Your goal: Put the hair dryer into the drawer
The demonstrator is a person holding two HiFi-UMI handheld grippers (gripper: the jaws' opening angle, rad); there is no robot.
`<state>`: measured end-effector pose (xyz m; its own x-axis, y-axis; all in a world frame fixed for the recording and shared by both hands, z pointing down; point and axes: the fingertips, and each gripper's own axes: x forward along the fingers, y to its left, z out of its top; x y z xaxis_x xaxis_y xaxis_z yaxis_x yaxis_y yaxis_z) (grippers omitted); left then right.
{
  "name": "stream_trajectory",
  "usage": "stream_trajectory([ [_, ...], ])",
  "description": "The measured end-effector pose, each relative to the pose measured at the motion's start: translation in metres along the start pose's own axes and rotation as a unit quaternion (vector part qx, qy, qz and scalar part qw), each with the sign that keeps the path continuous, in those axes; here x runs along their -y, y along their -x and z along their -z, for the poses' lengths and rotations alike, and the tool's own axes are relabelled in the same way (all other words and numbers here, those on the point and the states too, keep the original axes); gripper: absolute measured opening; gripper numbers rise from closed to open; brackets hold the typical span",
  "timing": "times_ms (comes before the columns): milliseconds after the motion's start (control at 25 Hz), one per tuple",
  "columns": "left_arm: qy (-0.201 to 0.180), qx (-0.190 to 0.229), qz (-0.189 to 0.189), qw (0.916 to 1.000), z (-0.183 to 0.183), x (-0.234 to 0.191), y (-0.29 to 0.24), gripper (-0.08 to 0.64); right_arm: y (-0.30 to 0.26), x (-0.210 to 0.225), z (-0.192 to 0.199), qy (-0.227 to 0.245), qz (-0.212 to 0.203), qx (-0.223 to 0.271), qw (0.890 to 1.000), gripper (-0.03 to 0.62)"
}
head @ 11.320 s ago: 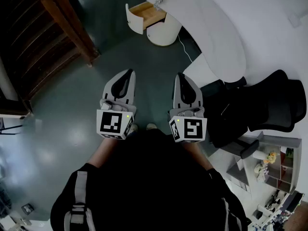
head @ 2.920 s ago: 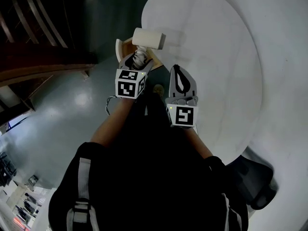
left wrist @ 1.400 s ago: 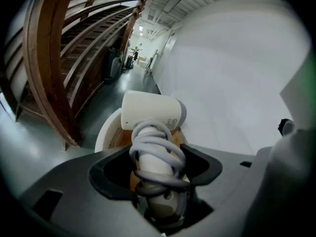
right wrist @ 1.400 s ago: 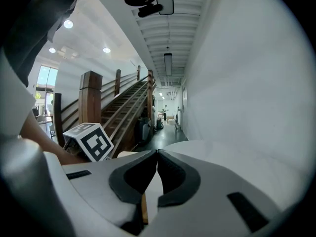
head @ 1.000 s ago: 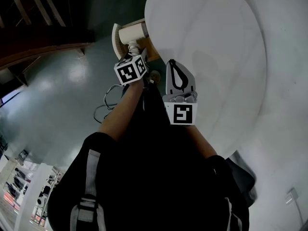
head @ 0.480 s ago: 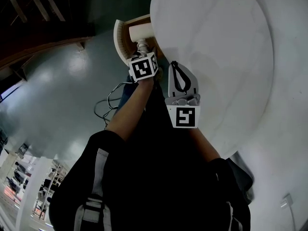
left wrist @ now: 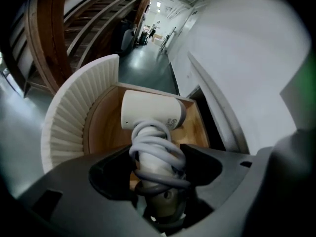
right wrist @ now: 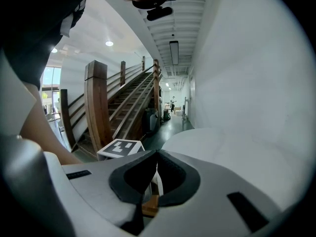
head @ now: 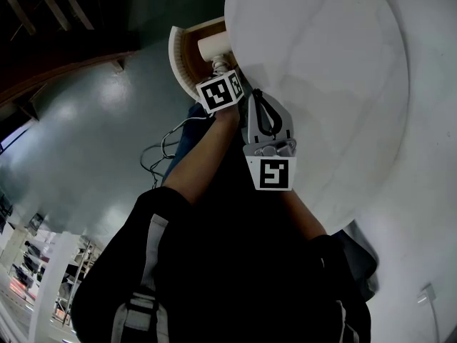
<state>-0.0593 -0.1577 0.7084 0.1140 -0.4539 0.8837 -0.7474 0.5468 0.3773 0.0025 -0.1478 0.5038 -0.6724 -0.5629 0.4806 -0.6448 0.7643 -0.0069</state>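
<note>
Nearly there: my left gripper (left wrist: 158,171) is clamped on the cord-wrapped handle of the hair dryer (left wrist: 153,115), whose head hangs inside the open drawer (left wrist: 101,130) — not yet released. Setting it down and letting go remain. My right gripper (right wrist: 156,157) is closed, empty. White round table (head: 321,70), glossy dark floor (head: 107,134), wooden stairs (right wrist: 123,107) beyond.
</note>
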Motion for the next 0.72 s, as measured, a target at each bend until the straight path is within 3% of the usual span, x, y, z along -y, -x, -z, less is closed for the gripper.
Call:
stream_trajectory([
  [520,0.039,-0.036,-0.042,0.9977,0.022,-0.021,-0.033,0.299,0.005,-0.003,0.008,0.005,0.003,-0.019,1.0,0.023],
  [720,0.055,-0.045,-0.038,0.9967,0.023,-0.024,-0.042,0.304,0.005,-0.003,0.006,0.004,0.008,-0.017,1.0,0.023],
])
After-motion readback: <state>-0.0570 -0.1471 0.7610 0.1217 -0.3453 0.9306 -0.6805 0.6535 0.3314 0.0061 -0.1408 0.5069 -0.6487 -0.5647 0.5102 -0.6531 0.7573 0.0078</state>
